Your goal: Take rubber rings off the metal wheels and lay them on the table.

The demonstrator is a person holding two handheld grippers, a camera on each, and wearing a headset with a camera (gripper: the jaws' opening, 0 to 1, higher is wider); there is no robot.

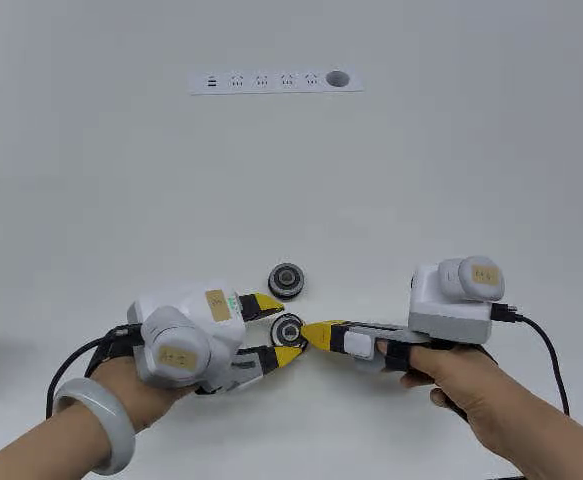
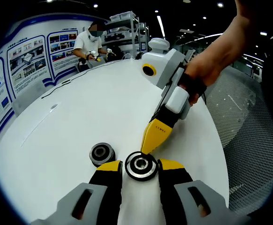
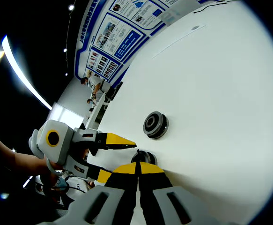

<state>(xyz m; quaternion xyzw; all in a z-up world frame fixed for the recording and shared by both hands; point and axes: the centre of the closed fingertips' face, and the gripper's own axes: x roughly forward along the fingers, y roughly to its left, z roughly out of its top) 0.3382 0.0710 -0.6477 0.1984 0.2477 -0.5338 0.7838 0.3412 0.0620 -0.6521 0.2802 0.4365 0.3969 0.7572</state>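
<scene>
- On the white table (image 1: pixel 441 180), close in front of the person, two metal wheels are lying flat. The near wheel (image 2: pixel 141 166) and the far wheel (image 2: pixel 102 153) are sitting near each other but apart.
- The left gripper (image 1: pixel 278 329) is reaching in from the left. Its yellow-tipped jaws are pressing on opposite sides of the near wheel, clamping it by the dark rubber ring (image 2: pixel 141 154) around its rim.
- The right gripper (image 1: pixel 314 335) is pointing in from the right with its jaws drawn together into a single yellow tip. In the left gripper view that tip is touching the edge of the near wheel, in the gap between the left gripper's jaws.
- In the right gripper view the near wheel is sitting just past the joined tips, and the far wheel is lying further out on bare table.
- The far wheel is resting free, a dark band around it, with neither gripper touching it.
- A hand is holding each gripper, and a pale bangle (image 1: pixel 96 425) is circling the left wrist.
- A white power strip (image 1: pixel 276 81) is lying well back on the table.
</scene>
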